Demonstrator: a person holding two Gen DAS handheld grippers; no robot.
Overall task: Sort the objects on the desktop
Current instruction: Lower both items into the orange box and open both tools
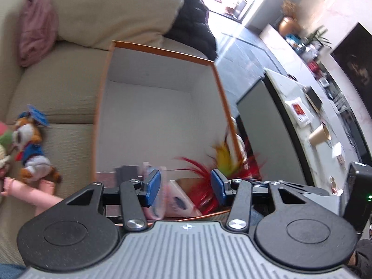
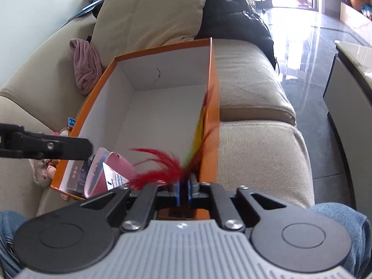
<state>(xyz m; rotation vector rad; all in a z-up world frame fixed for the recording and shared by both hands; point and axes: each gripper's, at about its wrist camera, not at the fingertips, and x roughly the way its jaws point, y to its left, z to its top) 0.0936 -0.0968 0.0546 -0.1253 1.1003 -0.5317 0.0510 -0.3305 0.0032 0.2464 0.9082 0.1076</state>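
beige fabric sofa bearing an orange cardboard box with white interior, its far half bare. near end of box: pink flat packet beside a dark card. red, yellow and green feather toy rising along the box's right wall, pinched in the closed right gripper. left gripper spread wide, holding nothing, above the packet. plush chipmunk in blue cap on the cushion left of the box.

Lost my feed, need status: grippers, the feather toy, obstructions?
Right gripper shut on feather toy, at orange box near corner. Left gripper open, empty, over box. Nothing blocking.
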